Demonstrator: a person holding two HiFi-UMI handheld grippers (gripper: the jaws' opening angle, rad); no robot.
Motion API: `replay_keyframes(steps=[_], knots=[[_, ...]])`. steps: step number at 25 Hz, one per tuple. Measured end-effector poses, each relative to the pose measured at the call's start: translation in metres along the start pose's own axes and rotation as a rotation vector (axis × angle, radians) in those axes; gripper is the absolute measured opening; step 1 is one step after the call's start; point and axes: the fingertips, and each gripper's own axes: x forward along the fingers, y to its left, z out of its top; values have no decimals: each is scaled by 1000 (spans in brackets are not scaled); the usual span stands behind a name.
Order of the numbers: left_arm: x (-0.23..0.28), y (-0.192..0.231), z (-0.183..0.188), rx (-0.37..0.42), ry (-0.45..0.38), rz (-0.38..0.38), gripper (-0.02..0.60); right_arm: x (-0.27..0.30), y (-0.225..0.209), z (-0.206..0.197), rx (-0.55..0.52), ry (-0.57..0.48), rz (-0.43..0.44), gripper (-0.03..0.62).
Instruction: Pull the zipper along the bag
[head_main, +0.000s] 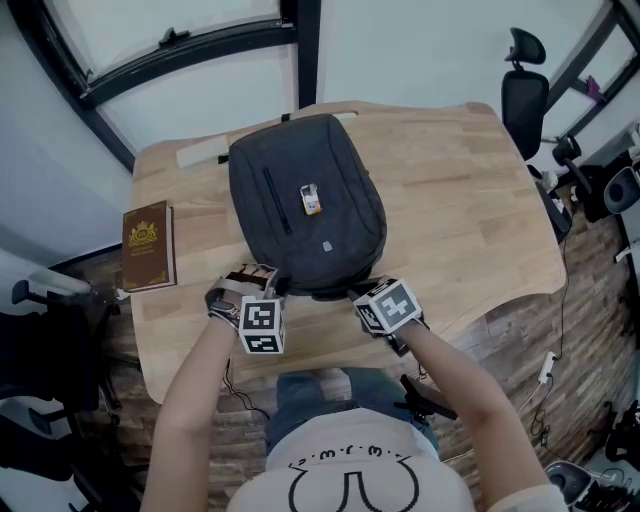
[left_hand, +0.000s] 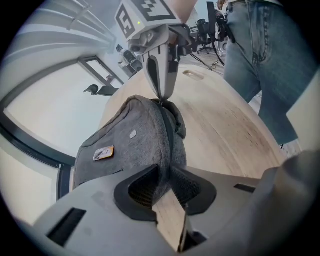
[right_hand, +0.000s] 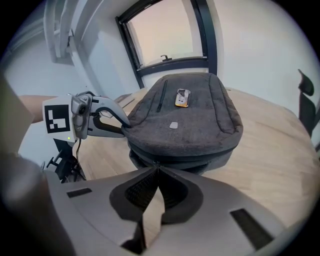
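A dark grey backpack (head_main: 305, 205) lies flat on the wooden table (head_main: 470, 200), its bottom end toward me. My left gripper (head_main: 258, 280) is at its near left corner, and in the left gripper view the pads (left_hand: 145, 187) pinch a fold of the bag's fabric (left_hand: 162, 165) beside the zipper track (left_hand: 167, 135). My right gripper (head_main: 368, 296) is at the near right edge. Its jaws meet at the seam in the right gripper view, shut on the small zipper pull (right_hand: 157, 165). From the left gripper view the right gripper (left_hand: 162, 97) shows at the far end of the zipper.
A brown book (head_main: 148, 245) lies at the table's left edge. A small yellow tag (head_main: 311, 200) is fixed to the bag's top. A black office chair (head_main: 523, 95) stands beyond the table's far right corner. My body is close to the near edge.
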Motion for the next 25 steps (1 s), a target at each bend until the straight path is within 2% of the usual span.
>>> replay_keyframes(steps=[3,8,16,22,25], knots=[[-1,0,1,-11,-1,-6,78,-9,-22,0,-32,32,-30,58],[-1,-1,0,-28,5,-26,77,-19,-77,-2,-77,47,-140,60],[1,-2,3,-46,15,-44,75,-10,-137,11,-31,28,-218,65],[2,-3,0,-85,33,-51,75,-7,-136,10,-9,-17,-184,58],[-2,-7,-11,-166,67,-90,78,-9,-122,5,-14,-26,-144,57]])
